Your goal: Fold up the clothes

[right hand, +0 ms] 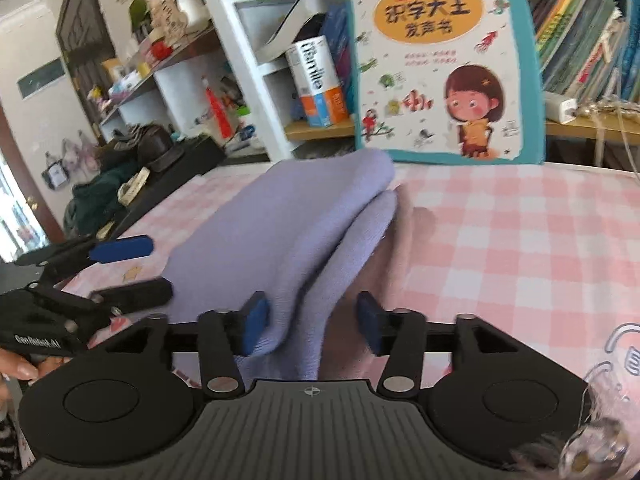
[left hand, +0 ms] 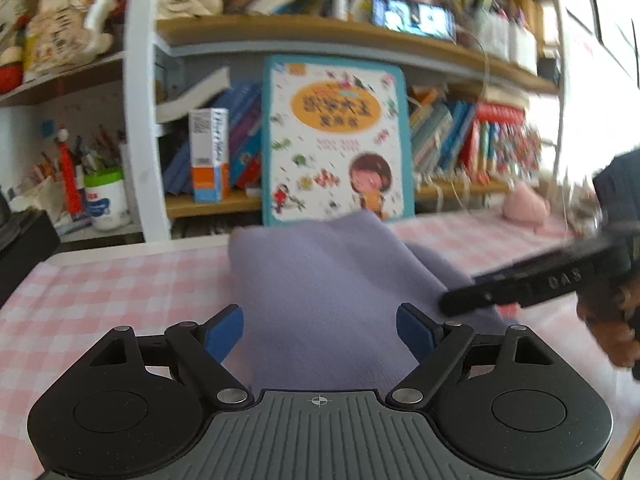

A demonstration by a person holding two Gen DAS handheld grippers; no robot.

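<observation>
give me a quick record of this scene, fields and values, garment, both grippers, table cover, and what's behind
garment: lavender cloth, folded over itself in layers, lying on the table
left gripper: open, fingers either side of the cloth's near edge, not clamped
right gripper: open, the cloth's near edge between its fingers
table cover: pink and white checked tablecloth
behind: children's book with a cartoon girl on the cover, upright against the bookshelf
image quality: motion blur in both views

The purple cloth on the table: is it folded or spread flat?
Folded. The purple cloth lies doubled on the checked tablecloth, with two layers showing at its far edge.
</observation>
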